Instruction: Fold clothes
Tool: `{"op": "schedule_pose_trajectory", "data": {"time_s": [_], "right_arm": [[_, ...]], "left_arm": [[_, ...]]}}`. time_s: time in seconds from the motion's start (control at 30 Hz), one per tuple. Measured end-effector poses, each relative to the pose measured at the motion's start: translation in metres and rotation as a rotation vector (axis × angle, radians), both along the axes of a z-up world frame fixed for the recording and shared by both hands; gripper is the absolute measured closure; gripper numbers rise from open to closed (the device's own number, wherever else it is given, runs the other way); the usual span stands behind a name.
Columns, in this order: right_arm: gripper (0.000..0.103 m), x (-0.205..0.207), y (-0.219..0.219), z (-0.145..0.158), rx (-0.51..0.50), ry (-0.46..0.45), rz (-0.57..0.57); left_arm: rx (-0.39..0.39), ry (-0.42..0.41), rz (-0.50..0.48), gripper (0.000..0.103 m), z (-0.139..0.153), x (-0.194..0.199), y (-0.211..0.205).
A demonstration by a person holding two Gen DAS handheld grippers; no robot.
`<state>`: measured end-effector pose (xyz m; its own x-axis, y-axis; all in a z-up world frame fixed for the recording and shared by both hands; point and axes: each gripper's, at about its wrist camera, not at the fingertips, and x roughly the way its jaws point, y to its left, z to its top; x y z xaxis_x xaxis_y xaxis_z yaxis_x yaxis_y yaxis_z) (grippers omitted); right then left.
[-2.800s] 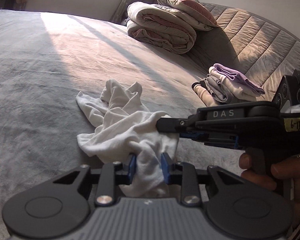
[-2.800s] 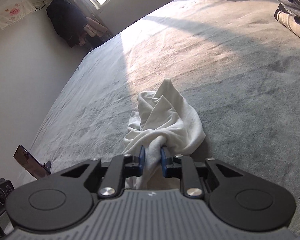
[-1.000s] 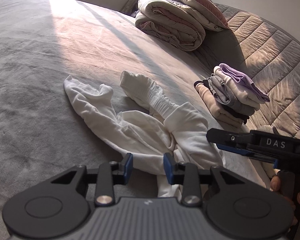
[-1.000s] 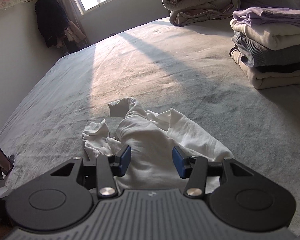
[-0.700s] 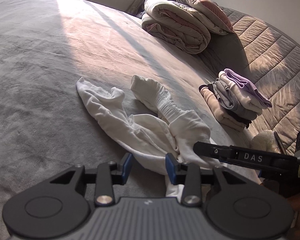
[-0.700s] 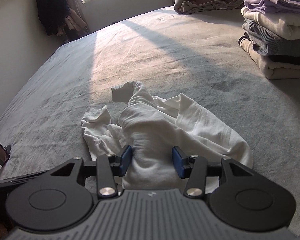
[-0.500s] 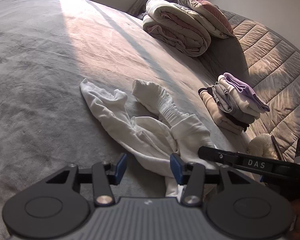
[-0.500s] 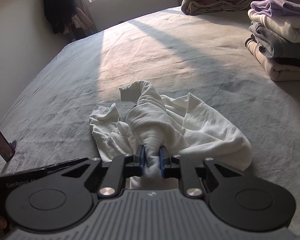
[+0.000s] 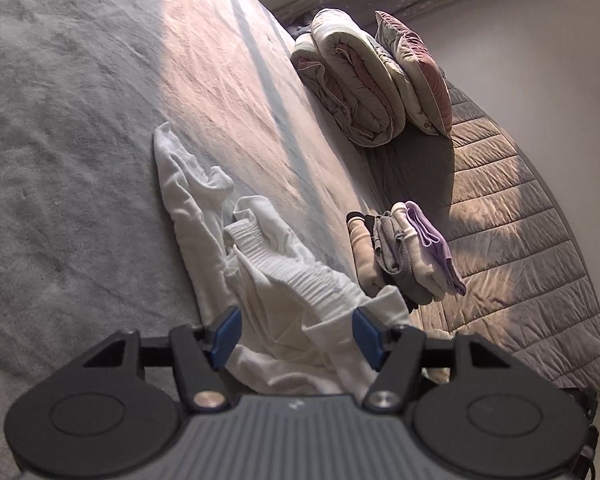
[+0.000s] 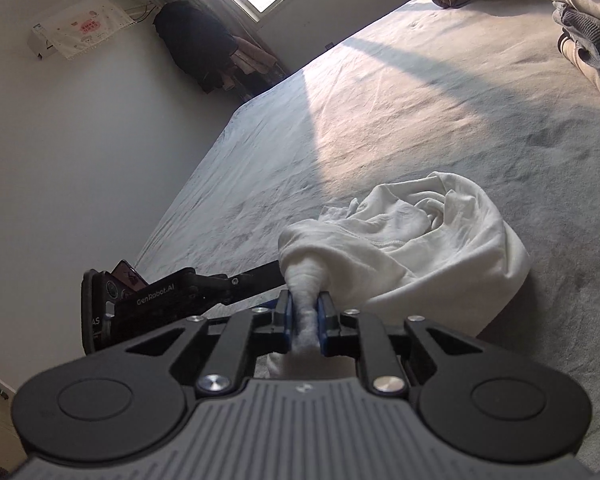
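**White garment bunched on the bed, right gripper clamped on a twist of it**

In the right wrist view the right gripper (image 10: pixel 305 316) sits at lower centre with its jaws drawn narrow, pinching a rolled twist of the white garment (image 10: pixel 420 240). The rest of that cloth swells up and to the right of the jaws in a rounded, crumpled heap resting on the grey bed (image 10: pixel 420 100). Just left of the pinched twist, the dark body of the left gripper (image 10: pixel 172 296) reaches in from the lower left of the frame, its tip touching or just beside the cloth; which one cannot be told.

In the left wrist view the left gripper (image 9: pixel 296 334) has its jaws spread wide, blue pads on either side of the white garment (image 9: pixel 284 280), which lies between them without being clamped. From there the cloth trails up and left across the bed (image 9: pixel 80 120), ending in a loose end near the middle left of the frame; a ribbed band shows across its middle.

Right of centre stands a stack of folded clothes (image 9: pixel 404 256), purple, cream, grey and beige, near the garment but apart from it. Toward the upper right a rolled duvet (image 9: pixel 352 80) and a pillow (image 9: pixel 416 68) lean by the quilted headboard (image 9: pixel 520 208). A band of sunlight crosses the bed
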<state>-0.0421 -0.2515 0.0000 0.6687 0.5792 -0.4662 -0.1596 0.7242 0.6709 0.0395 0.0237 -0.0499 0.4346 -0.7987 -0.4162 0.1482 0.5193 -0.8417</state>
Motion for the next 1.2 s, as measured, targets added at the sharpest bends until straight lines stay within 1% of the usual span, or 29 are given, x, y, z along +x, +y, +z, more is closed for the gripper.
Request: {"op": "schedule_pose_trajectory", "data": {"time_s": [0.13, 0.23, 0.3, 0.37, 0.47, 0.53, 0.57, 0.6, 0.7, 0.73, 0.77, 0.8, 0.83, 0.97, 1.07, 1.2], "right_arm": [[0.087, -0.005, 0.0, 0.0, 0.059, 0.023, 0.065], [0.087, -0.008, 0.0, 0.0, 0.056, 0.049, 0.103], [0.087, -0.012, 0.001, -0.002, 0.018, 0.089, 0.124], [0.087, -0.014, 0.002, -0.009, -0.043, 0.149, 0.133], [0.087, -0.017, 0.001, -0.021, -0.144, 0.211, 0.131], [0.086, -0.021, 0.0, -0.024, -0.206, 0.229, 0.124], [0.083, -0.023, -0.002, -0.024, -0.223, 0.229, 0.118], [0.083, -0.023, -0.003, -0.023, -0.238, 0.227, 0.112], [0.082, -0.025, -0.004, -0.018, -0.25, 0.204, 0.099], [0.08, -0.024, -0.003, -0.015, -0.262, 0.185, 0.088], [0.069, -0.024, -0.002, -0.011, -0.278, 0.163, 0.075], [0.063, -0.023, -0.002, -0.008, -0.293, 0.142, 0.062], [0.06, -0.022, -0.001, -0.003, -0.302, 0.114, 0.049], [0.06, -0.02, 0.011, 0.012, -0.311, -0.005, 0.029], [0.06, -0.018, 0.03, 0.015, -0.34, -0.069, 0.063], [0.06, -0.007, 0.055, 0.008, -0.371, -0.084, 0.113]], "left_arm": [[-0.095, 0.1, 0.01, 0.04, -0.014, 0.002, -0.001], [-0.11, 0.137, 0.019, 0.04, -0.02, 0.004, -0.004], [-0.104, 0.148, 0.026, 0.041, -0.021, 0.005, -0.007], [-0.095, 0.147, 0.04, 0.042, -0.021, 0.006, -0.009], [-0.093, 0.14, 0.064, 0.042, -0.02, 0.008, -0.009], [-0.098, 0.133, 0.081, 0.043, -0.019, 0.009, -0.008], [-0.105, 0.13, 0.085, 0.043, -0.02, 0.01, -0.007], [-0.113, 0.126, 0.087, 0.044, -0.02, 0.01, -0.005], [-0.132, 0.119, 0.083, 0.045, -0.02, 0.011, -0.006], [-0.136, 0.118, 0.079, 0.045, -0.02, 0.012, -0.008], [-0.138, 0.117, 0.074, 0.046, -0.02, 0.012, -0.009], [-0.139, 0.116, 0.068, 0.046, -0.021, 0.012, -0.01], [-0.14, 0.118, 0.064, 0.046, -0.022, 0.012, -0.01], [-0.146, 0.126, 0.061, 0.046, -0.025, 0.012, -0.01], [-0.16, 0.132, 0.054, 0.046, -0.027, 0.012, -0.009], [-0.18, 0.141, 0.043, 0.046, -0.03, 0.013, -0.009]]}}
